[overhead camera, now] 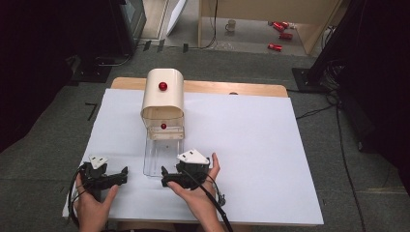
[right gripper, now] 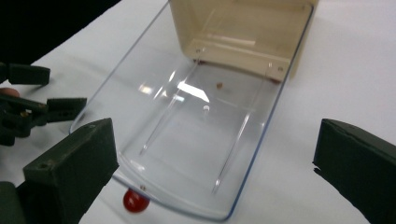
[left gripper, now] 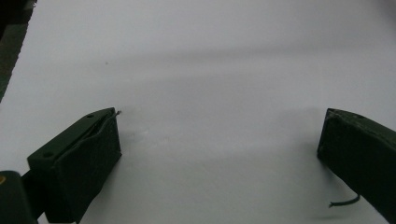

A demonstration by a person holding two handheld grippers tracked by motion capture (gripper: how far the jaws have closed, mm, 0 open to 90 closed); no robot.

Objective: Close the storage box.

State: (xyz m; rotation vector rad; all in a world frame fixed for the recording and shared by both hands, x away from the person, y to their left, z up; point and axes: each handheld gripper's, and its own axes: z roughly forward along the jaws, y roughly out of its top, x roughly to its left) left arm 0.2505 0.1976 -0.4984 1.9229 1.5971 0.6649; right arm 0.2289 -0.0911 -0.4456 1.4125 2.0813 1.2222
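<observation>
The clear lid (right gripper: pixel 187 140) lay flat on the table (overhead camera: pixel 251 145), hinged down from the cream box (overhead camera: pixel 163 99). The right gripper (right gripper: pixel 215 158) hung released just before its front edge, the left gripper (left gripper: pixel 219 144) also released. Light, stiff and slippery, I'd judge: best taken by the red knob (right gripper: pixel 135 201).

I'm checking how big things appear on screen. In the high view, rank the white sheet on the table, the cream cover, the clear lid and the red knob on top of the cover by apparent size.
1. White sheet
2. Cream cover
3. Clear lid, somewhat smaller
4. Red knob
</observation>
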